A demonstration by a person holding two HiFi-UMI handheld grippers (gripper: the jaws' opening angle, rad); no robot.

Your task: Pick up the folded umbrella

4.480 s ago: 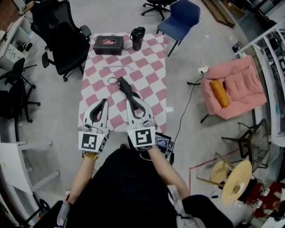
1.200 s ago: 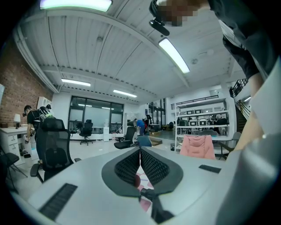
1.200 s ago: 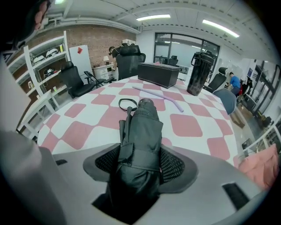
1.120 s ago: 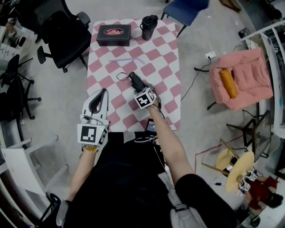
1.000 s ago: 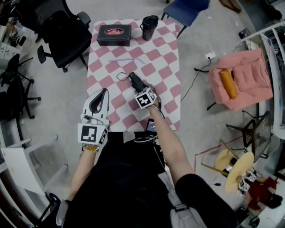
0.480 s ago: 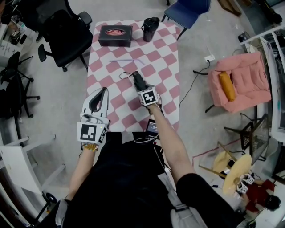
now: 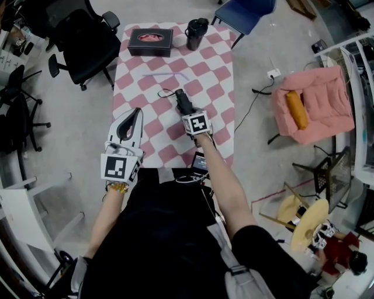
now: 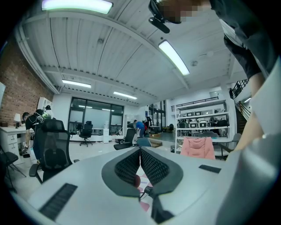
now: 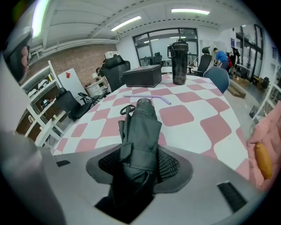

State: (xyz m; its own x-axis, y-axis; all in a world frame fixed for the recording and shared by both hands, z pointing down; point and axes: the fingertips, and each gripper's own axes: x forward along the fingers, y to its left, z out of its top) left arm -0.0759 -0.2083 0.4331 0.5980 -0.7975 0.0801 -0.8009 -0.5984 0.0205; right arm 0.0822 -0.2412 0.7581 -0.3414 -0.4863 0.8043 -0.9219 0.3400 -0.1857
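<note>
The folded black umbrella (image 7: 182, 100) lies lengthwise near the middle of the pink-and-white checked table (image 7: 213, 76), its strap loop at the far end. My right gripper (image 7: 186, 111) points steeply down and is shut on the umbrella's near end. In the right gripper view the umbrella (image 9: 141, 125) fills the gap of the right gripper (image 9: 140, 154), with both mesh pads pressed on its sides. My left gripper (image 7: 135, 111) hovers level at the table's left front edge, shut and empty. In its own view the left gripper (image 8: 140, 150) has its pads meeting.
At the table's far end stand a black box (image 7: 151, 42) and a dark lidded mug (image 7: 196, 33); a thin purple stick (image 7: 165, 74) lies before them. A black office chair (image 7: 87, 41) is at the left, a blue chair (image 7: 245, 10) behind, a pink armchair (image 7: 312, 105) at the right.
My right gripper reached forward from the table's front edge onto the umbrella, rolled a little and closed on it. The left gripper stayed where it was.
</note>
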